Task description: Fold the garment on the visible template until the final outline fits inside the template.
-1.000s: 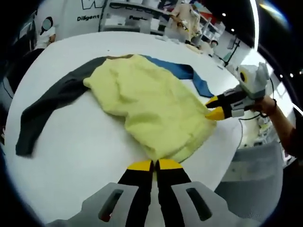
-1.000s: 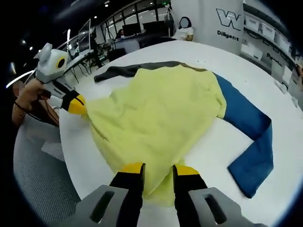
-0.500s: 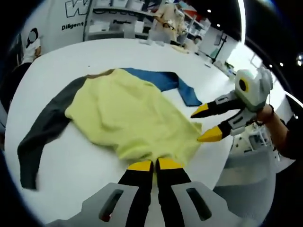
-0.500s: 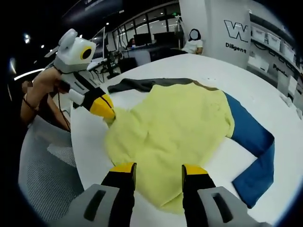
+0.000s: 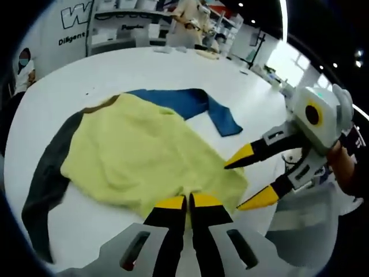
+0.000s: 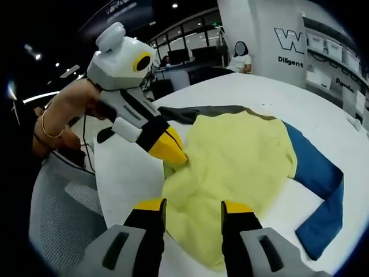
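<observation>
yellow fabric garment [image 5: 141,158] with one dark grey sleeve [image 5: 43,184] and one blue sleeve [image 5: 190,104] lies spread on the round white table [image 5: 115,69]. left gripper [image 5: 187,203], yellow-tipped, jaws pressed together, pinching the garment's near hem. right gripper [image 6: 190,209], jaws spread apart, yellow cloth between them, not clamped.

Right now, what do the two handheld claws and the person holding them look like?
Both claws have black fingers with yellow tips on grey slotted bases. The left claw carries a white-grey housing; the hand holding it wears a gold bangle. The right claw has the same housing, and a thin black cable runs beside it.
</observation>
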`<state>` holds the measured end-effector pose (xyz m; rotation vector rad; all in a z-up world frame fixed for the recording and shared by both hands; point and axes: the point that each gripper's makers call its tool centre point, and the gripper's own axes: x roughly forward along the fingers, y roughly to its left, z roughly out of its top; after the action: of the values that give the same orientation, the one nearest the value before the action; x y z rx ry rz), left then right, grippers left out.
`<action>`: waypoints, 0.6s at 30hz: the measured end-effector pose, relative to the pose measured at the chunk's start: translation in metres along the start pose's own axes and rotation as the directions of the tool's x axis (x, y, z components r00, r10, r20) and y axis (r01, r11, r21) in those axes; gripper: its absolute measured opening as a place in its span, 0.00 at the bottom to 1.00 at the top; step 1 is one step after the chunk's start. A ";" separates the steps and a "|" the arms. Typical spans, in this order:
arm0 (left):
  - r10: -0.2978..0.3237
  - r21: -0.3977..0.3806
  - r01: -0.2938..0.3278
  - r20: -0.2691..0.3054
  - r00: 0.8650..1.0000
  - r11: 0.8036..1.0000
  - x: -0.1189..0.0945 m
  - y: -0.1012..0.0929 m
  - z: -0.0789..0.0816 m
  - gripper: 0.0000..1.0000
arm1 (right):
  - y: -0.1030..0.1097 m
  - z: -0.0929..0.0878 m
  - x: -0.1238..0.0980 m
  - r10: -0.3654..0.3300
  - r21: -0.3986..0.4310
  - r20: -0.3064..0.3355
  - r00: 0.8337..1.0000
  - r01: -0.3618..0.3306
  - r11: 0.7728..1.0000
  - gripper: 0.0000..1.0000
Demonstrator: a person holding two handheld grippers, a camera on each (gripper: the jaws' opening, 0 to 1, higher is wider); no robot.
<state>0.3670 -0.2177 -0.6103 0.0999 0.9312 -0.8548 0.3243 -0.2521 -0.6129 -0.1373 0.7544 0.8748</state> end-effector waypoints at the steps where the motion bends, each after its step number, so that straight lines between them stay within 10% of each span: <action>1: 0.000 -0.001 0.000 -0.002 1.000 1.000 0.001 0.000 0.001 0.00 | 0.001 0.001 0.002 0.004 0.007 0.002 1.000 -0.004 1.000 0.32; 18: -0.023 0.015 0.024 -0.011 1.000 1.000 0.040 0.004 0.012 0.00 | -0.018 -0.006 0.019 -0.054 0.075 -0.017 0.998 0.056 0.996 0.16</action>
<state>0.3897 -0.2434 -0.6335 0.1069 0.9376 -0.8839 0.3419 -0.2537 -0.6333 -0.0974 0.7927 0.7927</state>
